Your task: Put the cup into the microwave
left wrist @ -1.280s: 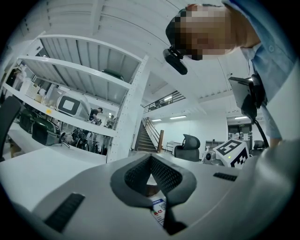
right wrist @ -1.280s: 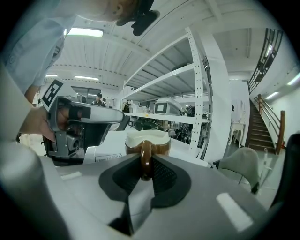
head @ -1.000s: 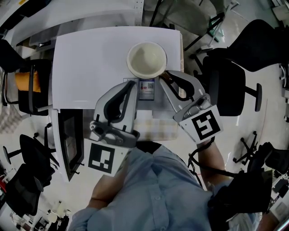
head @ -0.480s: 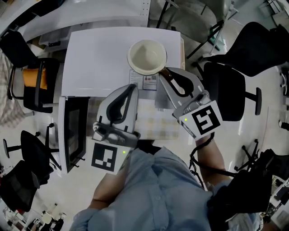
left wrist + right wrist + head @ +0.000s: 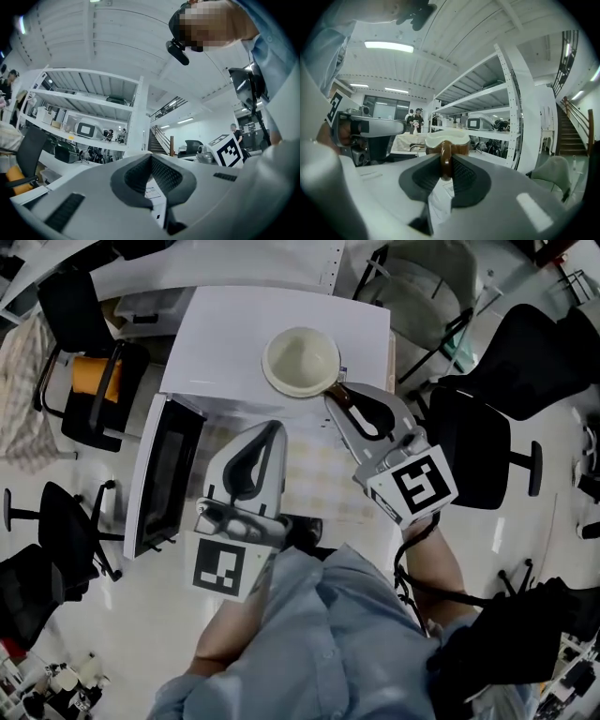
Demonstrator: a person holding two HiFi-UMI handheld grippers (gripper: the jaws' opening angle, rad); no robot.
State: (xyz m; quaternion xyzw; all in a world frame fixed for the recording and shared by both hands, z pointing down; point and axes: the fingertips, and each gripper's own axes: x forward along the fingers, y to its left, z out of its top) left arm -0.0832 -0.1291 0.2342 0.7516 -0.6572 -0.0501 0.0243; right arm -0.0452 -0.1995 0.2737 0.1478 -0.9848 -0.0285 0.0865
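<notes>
Head view: the brown ceramic cup (image 5: 302, 360) with a cream inside and a brown loop handle (image 5: 339, 393) shows over the flat top of the white box-shaped microwave (image 5: 234, 343), toward the top's 3 o'clock side. Cannot tell whether its base touches the top.

The right gripper (image 5: 337, 397) comes in from 5 o'clock of the cup. Its jaws are part-closed and pinch the handle between the pads. In the right gripper view the handle stands upright between the jaws, with the cup body just past the tips at 12 o'clock.

The left gripper (image 5: 273, 427) is at 7 o'clock of the cup, apart from it. Left gripper view: jaws brought together, nothing between them.

The microwave's dark-glass door (image 5: 167, 479) stands swung open, at 9 o'clock of the left gripper. A black office chair (image 5: 487, 427) is at 3 o'clock of the right gripper.
</notes>
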